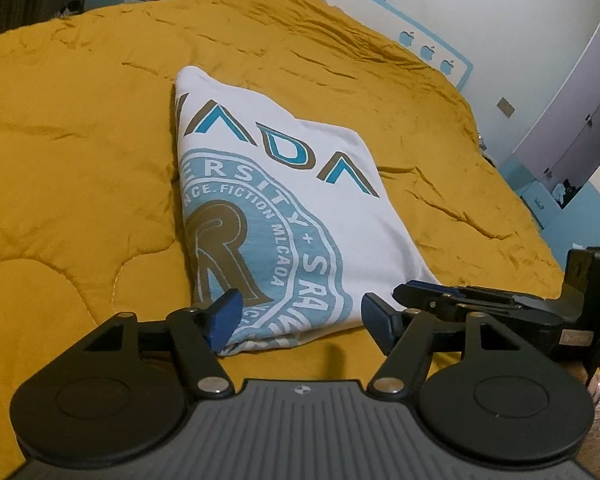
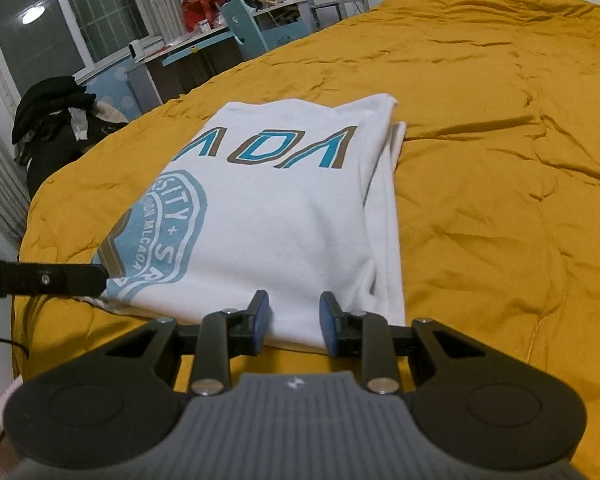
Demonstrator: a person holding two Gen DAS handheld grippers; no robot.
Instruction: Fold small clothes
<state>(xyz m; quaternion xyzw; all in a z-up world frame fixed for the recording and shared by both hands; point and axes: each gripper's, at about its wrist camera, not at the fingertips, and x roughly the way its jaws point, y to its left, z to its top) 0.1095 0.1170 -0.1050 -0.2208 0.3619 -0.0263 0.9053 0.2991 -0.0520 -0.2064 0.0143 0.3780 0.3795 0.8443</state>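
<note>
We see the folded white T-shirt (image 1: 276, 216) at frame centre on the mustard quilt (image 1: 72, 152). Our left claw (image 1: 300, 320) is spread wide at its near edge, bottom centre, holding nothing. Our right claw (image 2: 294, 322) is parted too, straddling the near hem, not clamped.

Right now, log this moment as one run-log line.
shirt: folded, flat on yellow quilt | left gripper: open at near hem | right gripper: open at near hem | grasp: none visible
</note>
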